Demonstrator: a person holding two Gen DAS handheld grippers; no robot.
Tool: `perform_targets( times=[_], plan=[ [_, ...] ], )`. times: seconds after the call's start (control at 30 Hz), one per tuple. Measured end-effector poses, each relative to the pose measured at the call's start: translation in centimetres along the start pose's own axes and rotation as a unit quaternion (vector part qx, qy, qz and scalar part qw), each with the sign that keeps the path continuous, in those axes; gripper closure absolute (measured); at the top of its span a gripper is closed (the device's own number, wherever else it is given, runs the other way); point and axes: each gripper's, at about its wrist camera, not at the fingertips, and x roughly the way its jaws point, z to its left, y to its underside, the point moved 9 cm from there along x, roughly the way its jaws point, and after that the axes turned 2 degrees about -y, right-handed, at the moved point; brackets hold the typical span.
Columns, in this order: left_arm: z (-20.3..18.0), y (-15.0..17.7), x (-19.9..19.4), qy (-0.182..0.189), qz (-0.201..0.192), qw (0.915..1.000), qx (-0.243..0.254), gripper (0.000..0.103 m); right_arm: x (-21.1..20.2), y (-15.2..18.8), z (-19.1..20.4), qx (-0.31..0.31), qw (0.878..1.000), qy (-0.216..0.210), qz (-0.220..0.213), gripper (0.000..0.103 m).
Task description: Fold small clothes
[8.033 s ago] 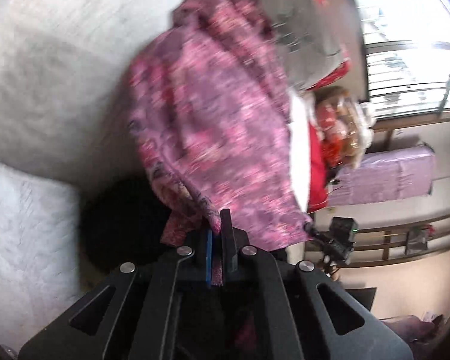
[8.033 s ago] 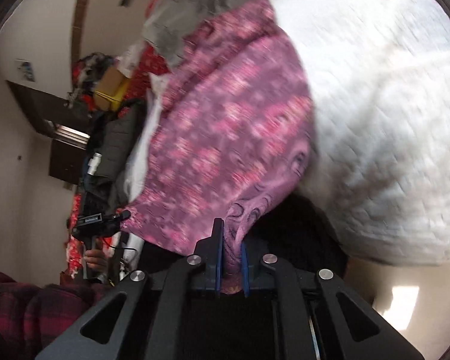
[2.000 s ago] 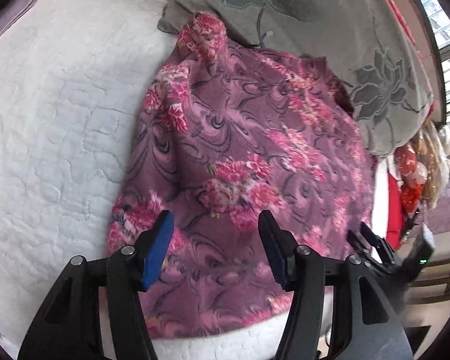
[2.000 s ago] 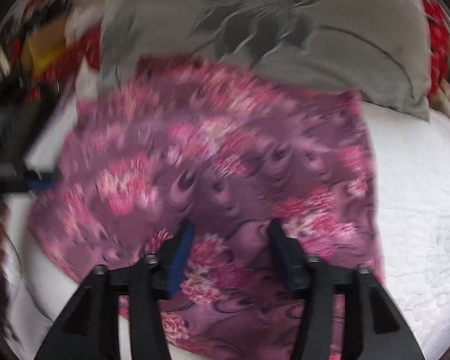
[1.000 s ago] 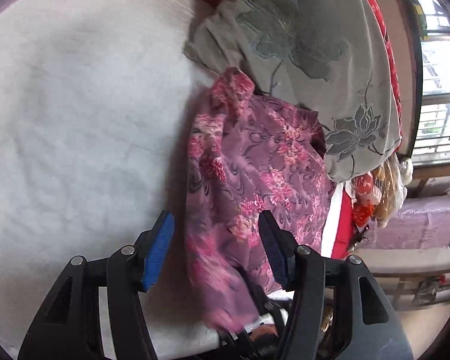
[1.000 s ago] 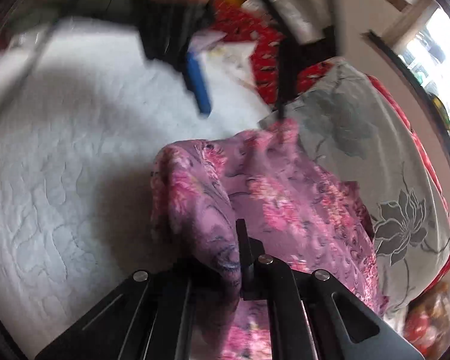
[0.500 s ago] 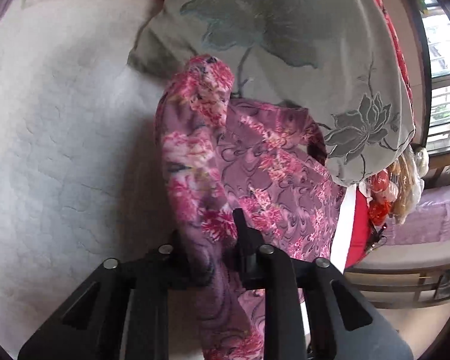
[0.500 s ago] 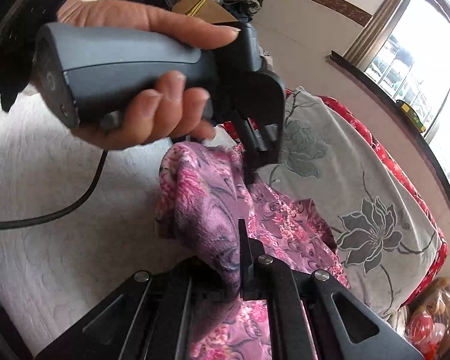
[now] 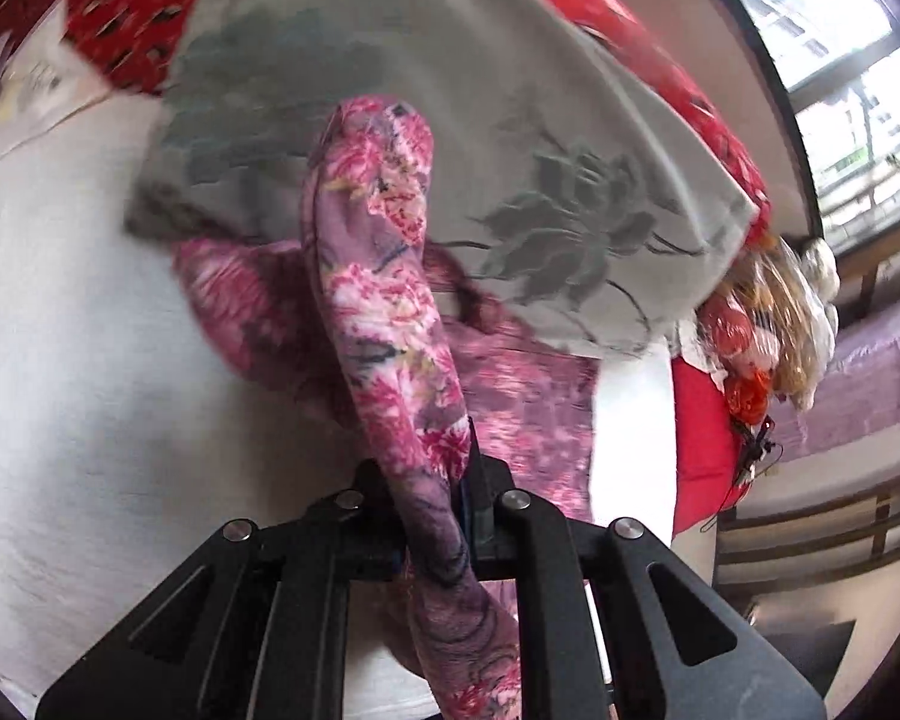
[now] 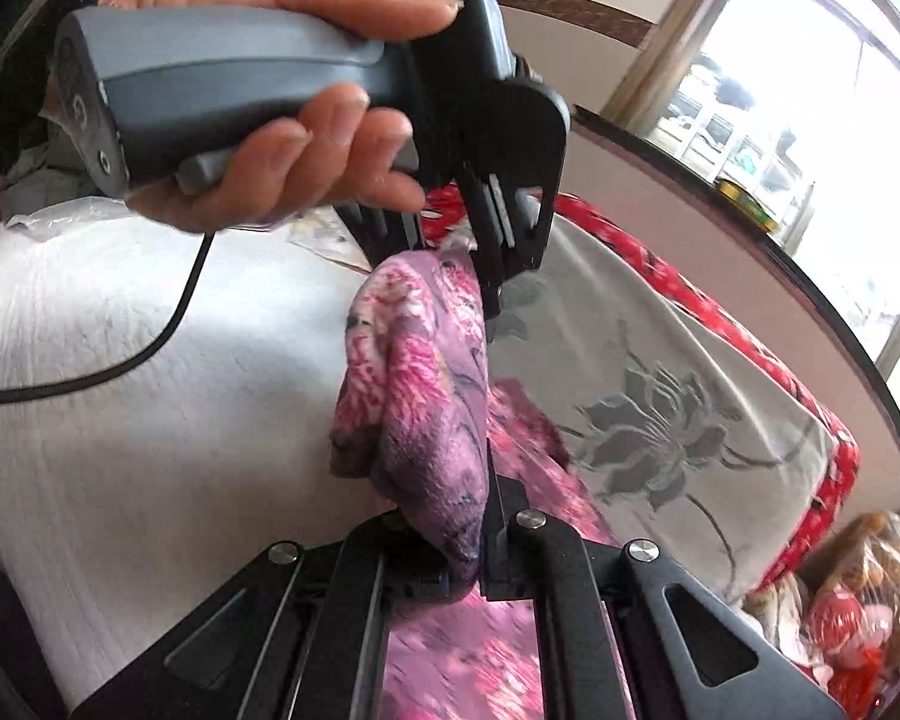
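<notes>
Two grippers each clamped an end of the same raised edge of a purple floral garment (image 9: 384, 312), which hung as a bunched ridge above a white quilted bed cover (image 9: 60, 360). Its lower portion lay spread on the cover and ran against a grey pillow with a flower print (image 9: 510, 138). The left gripper (image 9: 459, 510) had its jaws pressed together on a thick roll of the fabric, which passed between the fingers and trailed down over the tool's frame. The right gripper (image 10: 480, 564) was likewise closed on a fold of the cloth, its black jaws nearly meeting around the material. In the right wrist view the person's left hand (image 10: 282, 114) gripped the grey handle of the other tool, whose jaws pinched the far end of the lifted edge, while a black cable (image 10: 120, 360) trailed across the bedding. Judged from these views, the fold was under way but unfinished: one edge had been gathered and lifted, yet no flat crease showed and the garment remained loose and rumpled. Carrying the held edge across, laying it down, smoothing it and making any further folds appeared to be left. Red patterned bedding (image 9: 660, 60) lay behind the pillow, and a window (image 10: 810, 90) lit the room.
</notes>
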Motion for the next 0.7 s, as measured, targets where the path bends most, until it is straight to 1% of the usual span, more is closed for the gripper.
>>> perform_targets(
  times=[0.17,0.33,0.43,0.57,0.7],
  plan=[
    [-4.9,1.3,1.5,0.002,0.006,0.9996,0.028,0.093,-1.3,2.8,-3.3,0.038,0.999,0.003,0.009,0.098],
    [-8.2,2.3,3.6,0.007,0.02,0.999,0.038,0.093,-2.4,5.6,-5.6,0.073,0.997,0.006,0.023,0.098],
    [-9.8,2.9,5.4,0.008,0.035,0.9985,0.042,0.093,-2.8,7.2,-6.6,0.1,0.994,-0.001,0.035,0.098],
    [-11.4,3.8,8.1,0.01,0.056,0.9976,0.041,0.093,-3.0,9.3,-7.9,0.155,0.986,-0.02,0.055,0.098],
    [-12.8,4.7,10.7,0.004,0.076,0.9961,0.045,0.093,-2.9,11.5,-9.1,0.211,0.974,-0.036,0.073,0.098]
  ],
)
